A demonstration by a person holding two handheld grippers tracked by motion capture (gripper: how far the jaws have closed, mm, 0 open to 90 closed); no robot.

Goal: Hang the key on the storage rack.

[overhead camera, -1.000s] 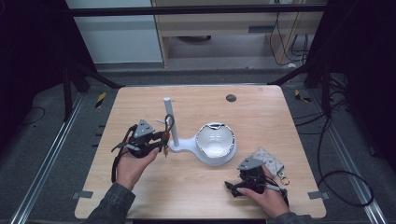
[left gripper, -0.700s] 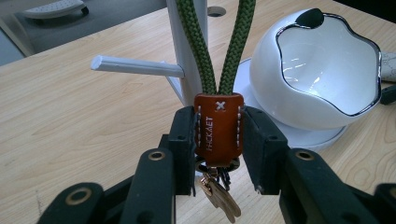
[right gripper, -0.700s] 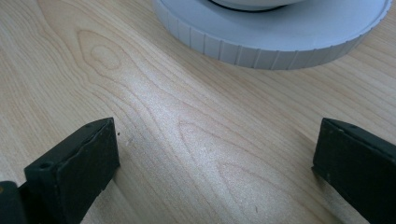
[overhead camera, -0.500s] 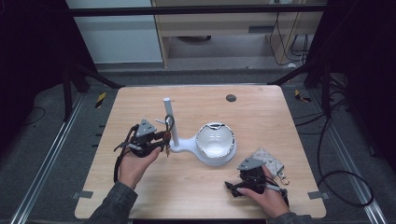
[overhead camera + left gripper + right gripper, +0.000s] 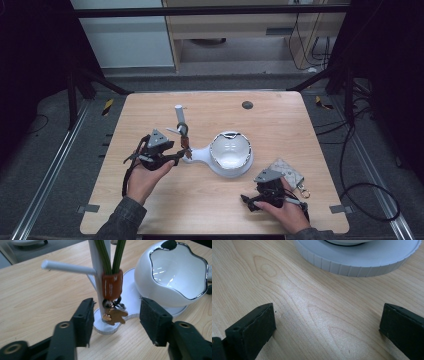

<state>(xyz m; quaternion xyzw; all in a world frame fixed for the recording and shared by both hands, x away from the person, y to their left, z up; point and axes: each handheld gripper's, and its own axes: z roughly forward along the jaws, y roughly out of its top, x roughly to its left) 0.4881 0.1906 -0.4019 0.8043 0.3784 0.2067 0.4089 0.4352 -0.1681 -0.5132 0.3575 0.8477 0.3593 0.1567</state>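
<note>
One wooden worktop (image 5: 150, 210) carries every item, with a person's forearms entering from its near edge. The largest piece on it is a white stand (image 5: 200, 154): a flat base, an upright post with a side peg, and a white bowl (image 5: 230, 151) with a wavy silver rim seated on the base's wide end. The left gripper (image 5: 115, 320) sits just beside the post, its jaws spread apart with nothing clasped, one on either side of the post's foot. The right gripper (image 5: 247, 200) rests low on the worktop near the front right, well apart from the post; its jaws are likewise released, bare wood between them, and the ribbed edge of the stand's base lies just beyond. Behind that gripper lies a grey pouch (image 5: 290, 172) with a small ring attached. The keychain (image 5: 112, 287), an orange sleeve on a green loop, hangs against the post; a small tan charm, possibly hand-shaped, dangles beneath it, touching the base.
</note>
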